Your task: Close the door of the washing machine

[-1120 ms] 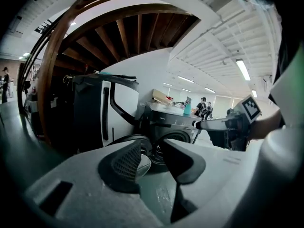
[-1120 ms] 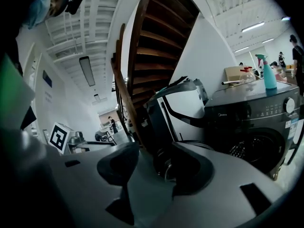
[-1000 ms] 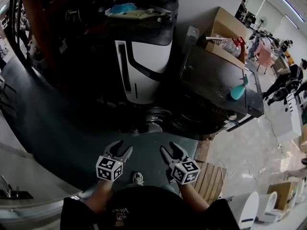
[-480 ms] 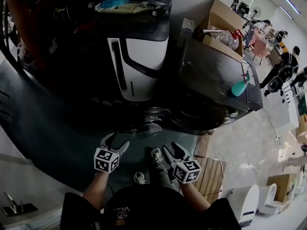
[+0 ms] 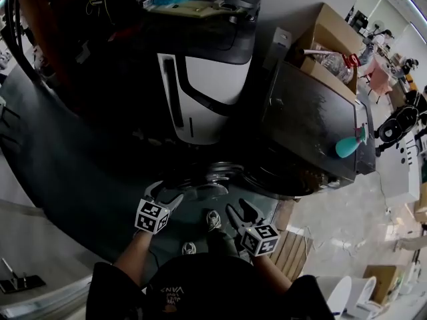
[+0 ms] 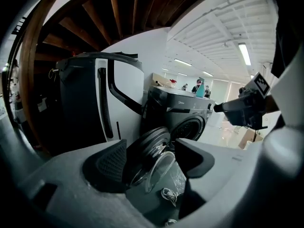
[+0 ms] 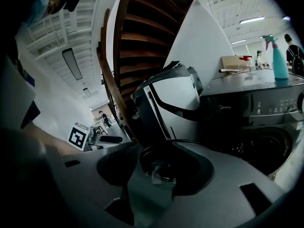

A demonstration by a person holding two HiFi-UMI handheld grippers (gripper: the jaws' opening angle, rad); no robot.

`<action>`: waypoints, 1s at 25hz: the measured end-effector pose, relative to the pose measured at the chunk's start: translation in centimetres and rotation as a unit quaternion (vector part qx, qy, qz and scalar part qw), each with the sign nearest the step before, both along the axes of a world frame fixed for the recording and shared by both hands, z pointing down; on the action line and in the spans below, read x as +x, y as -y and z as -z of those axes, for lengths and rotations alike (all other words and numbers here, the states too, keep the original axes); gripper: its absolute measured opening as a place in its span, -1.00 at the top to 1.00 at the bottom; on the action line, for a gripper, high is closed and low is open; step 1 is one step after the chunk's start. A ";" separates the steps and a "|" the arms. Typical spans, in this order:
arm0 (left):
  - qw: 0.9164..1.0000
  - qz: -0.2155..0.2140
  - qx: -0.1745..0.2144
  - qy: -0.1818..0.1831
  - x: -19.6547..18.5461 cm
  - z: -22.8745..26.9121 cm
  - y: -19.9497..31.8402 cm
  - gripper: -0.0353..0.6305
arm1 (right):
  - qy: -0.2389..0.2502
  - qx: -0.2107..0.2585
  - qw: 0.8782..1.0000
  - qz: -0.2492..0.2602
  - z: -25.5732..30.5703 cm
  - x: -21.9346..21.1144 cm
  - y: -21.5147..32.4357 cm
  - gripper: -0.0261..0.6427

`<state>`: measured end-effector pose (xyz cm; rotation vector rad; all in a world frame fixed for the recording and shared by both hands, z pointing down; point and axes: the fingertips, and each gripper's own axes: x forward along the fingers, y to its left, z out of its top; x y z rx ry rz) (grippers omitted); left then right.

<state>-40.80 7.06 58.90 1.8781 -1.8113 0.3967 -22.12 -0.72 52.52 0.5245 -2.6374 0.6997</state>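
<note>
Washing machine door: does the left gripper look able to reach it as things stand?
Probably yes. The jaws of the left gripper have just been opening, nothing held between them, and the open door stands right ahead with nothing visible in the way.

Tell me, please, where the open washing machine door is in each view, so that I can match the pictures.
Head view: door low centre, at the left of the washer front.
Left gripper view: door low centre, a ring with a glass bowl.
Right gripper view: door low centre, a dark ring.
Shared landmark: the white machine, left of the washer in all three.
</note>
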 end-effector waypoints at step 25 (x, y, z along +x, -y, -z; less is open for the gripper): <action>0.966 -0.169 -0.181 0.070 -2.5 -13.1 10.5 -0.15 | -0.068 -0.037 0.994 0.076 -6.5 -3.2 7.3 0.31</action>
